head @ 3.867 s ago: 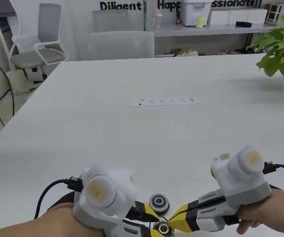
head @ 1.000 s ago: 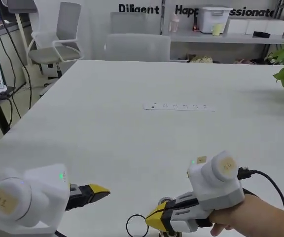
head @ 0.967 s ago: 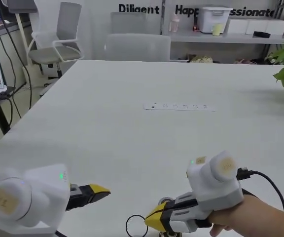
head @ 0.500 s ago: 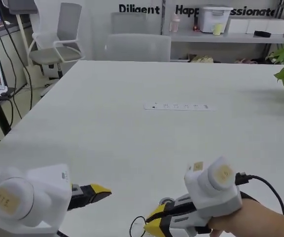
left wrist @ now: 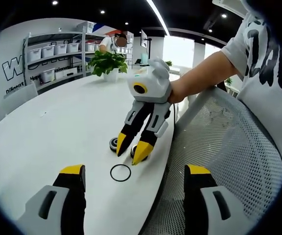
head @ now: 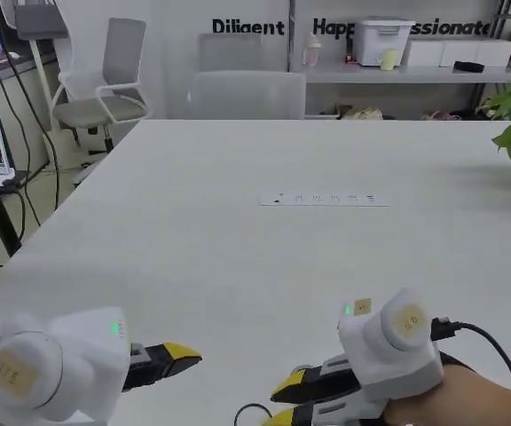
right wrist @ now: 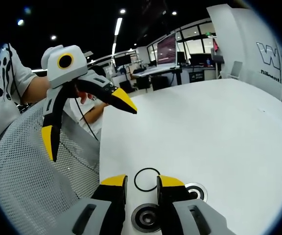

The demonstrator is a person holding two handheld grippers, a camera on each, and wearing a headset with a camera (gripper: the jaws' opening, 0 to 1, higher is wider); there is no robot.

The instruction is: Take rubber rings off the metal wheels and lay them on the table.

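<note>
Well, my left gripper (left wrist: 134, 171) gapes wide, holding nothing. The right gripper (right wrist: 142, 182) has its jaws only narrowly parted, nothing between the tips. A black ring (right wrist: 147, 179) lies flat on the table (right wrist: 204, 127), lower middle of the right gripper view (just beyond those tips). A wheel (right wrist: 146, 217) sits at the bottom between the jaws, a second wheel (right wrist: 196, 191) right of it.

Black rubber ring (left wrist: 110, 172) flat beside metal wheels (right wrist: 196, 192)
</note>
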